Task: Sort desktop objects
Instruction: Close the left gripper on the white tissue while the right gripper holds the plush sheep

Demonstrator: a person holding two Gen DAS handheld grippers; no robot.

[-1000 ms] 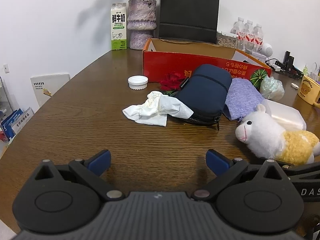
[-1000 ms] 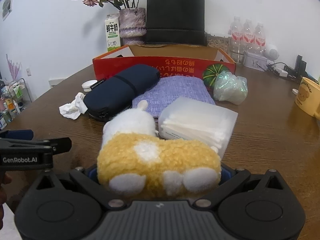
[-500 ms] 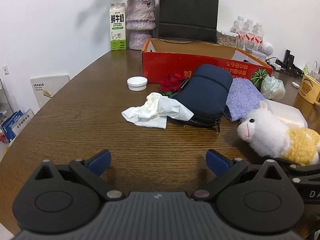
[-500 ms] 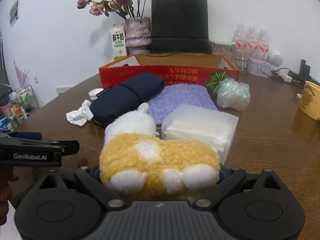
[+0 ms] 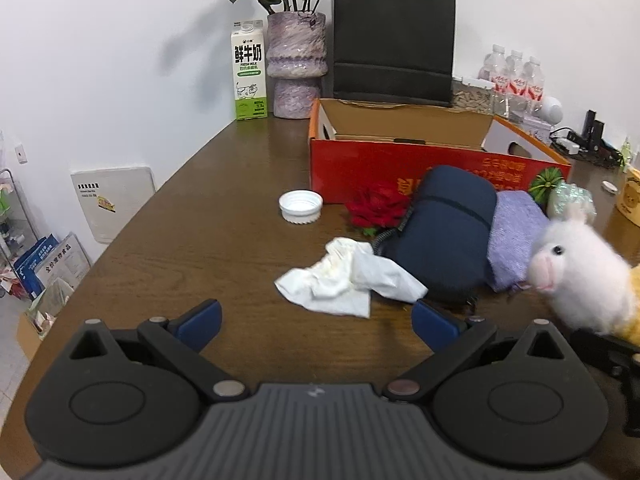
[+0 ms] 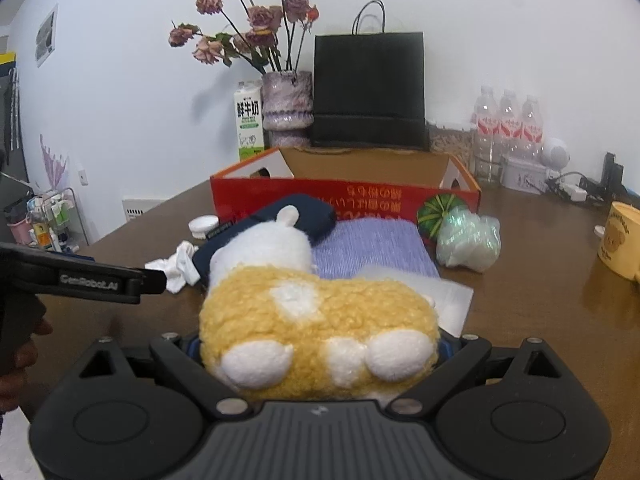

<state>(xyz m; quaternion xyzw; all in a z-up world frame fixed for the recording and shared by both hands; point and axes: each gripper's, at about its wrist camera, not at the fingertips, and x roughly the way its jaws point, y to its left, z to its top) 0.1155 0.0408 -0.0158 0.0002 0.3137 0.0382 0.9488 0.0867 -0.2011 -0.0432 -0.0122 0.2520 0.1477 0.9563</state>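
Observation:
My right gripper (image 6: 318,350) is shut on a yellow and white plush sheep (image 6: 316,320) and holds it above the table; the sheep also shows at the right of the left wrist view (image 5: 580,276). My left gripper (image 5: 316,320) is open and empty, low over the brown table, just short of a crumpled white tissue (image 5: 348,278). Behind the tissue lie a navy pouch (image 5: 448,232), a red fabric rose (image 5: 376,208), a purple cloth (image 5: 514,236) and a white lid (image 5: 301,206). An open red cardboard box (image 5: 400,160) stands behind them.
A milk carton (image 5: 249,70), a vase of dried flowers (image 5: 296,64) and a black paper bag (image 5: 394,40) stand at the back. A small green melon (image 6: 436,214), a clear crumpled bag (image 6: 468,242), a translucent box (image 6: 440,292), water bottles (image 6: 508,128) and a yellow mug (image 6: 624,240) are at the right.
My right gripper has lifted the plush sheep up off the table and carried it forward. My left gripper has moved a little forward towards the tissue, still open.

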